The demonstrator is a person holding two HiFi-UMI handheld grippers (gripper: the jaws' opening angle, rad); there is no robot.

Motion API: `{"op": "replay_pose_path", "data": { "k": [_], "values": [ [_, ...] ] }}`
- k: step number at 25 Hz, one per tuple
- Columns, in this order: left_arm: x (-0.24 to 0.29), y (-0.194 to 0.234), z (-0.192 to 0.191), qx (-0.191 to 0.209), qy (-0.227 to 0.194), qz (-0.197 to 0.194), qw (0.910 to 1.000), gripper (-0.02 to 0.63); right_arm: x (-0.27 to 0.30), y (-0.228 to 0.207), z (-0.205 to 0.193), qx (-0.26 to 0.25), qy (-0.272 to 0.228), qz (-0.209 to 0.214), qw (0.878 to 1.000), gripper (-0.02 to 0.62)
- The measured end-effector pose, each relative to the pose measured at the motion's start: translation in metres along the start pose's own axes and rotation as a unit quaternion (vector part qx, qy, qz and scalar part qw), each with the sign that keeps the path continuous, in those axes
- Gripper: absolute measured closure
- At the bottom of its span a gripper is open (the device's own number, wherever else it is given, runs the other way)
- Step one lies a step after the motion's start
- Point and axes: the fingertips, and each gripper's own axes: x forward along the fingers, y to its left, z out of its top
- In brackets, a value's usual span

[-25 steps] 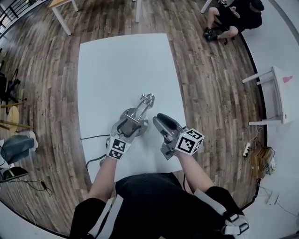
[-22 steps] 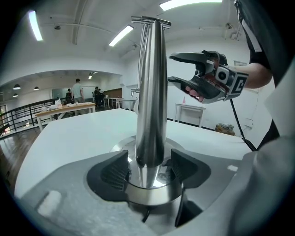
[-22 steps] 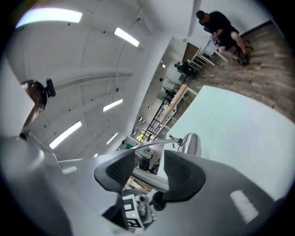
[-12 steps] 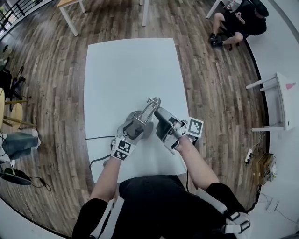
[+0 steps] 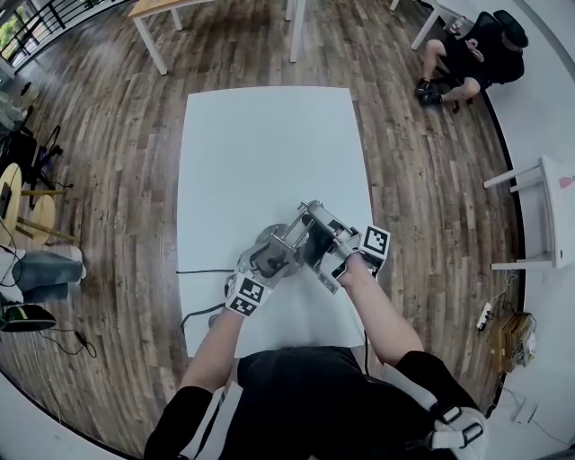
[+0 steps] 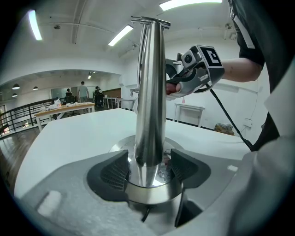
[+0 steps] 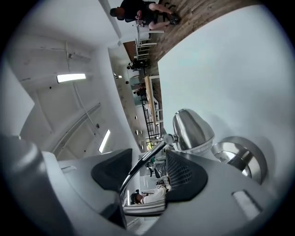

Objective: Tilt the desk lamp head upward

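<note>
A chrome desk lamp [image 5: 292, 235] stands near the front of the white table [image 5: 269, 144]. My left gripper [image 5: 268, 260] is shut low on its tapered stem [image 6: 150, 101], with the pads [image 6: 115, 173] on both sides just above the round base. My right gripper [image 5: 316, 239] is rolled on its side at the lamp's top. Its jaws have just been closing a little but stand open [image 7: 147, 173]. A thin chrome rod [image 7: 144, 168] runs between them, and the pads do not press on it. The rounded lamp head [image 7: 193, 129] hangs just past the fingertips.
A black cable [image 5: 202, 271] runs from the lamp off the table's left edge. A person [image 5: 467, 45] sits on the wood floor at the far right. A white side table [image 5: 548, 207] stands at the right, and other tables [image 5: 162, 13] stand at the back.
My right gripper has moved left to the lamp's top and rolled onto its side, so the thin rod now lies between its jaws. The left gripper has kept its hold on the stem.
</note>
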Motion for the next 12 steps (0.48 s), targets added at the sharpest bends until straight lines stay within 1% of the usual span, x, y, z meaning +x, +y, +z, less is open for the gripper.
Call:
{"op": "replay_pose_path", "data": {
  "k": [4,6,8,12],
  "values": [
    [0.0005,0.0002,0.0003,0.000,0.000,0.001,1.0000,0.308,0.0066,-0.0014,0.0033,0.009,-0.002,0.000,1.000,0.376],
    [0.0007,-0.0005,0.0000,0.000,0.000,0.000,1.0000,0.308,0.0078,-0.0018,0.0060,0.008,-0.007,-0.002,1.000,0.407],
    [0.0017,-0.0007,-0.0008,0.002,-0.001,-0.001,1.0000,0.308,0.0092,-0.0015,0.0070,0.005,-0.007,-0.006,1.000,0.416],
    [0.0016,-0.0006,-0.0032,0.000,0.001,-0.002,1.0000,0.310,0.0098,0.0005,0.0061,-0.025,-0.002,-0.019,0.999,0.417]
  ]
}}
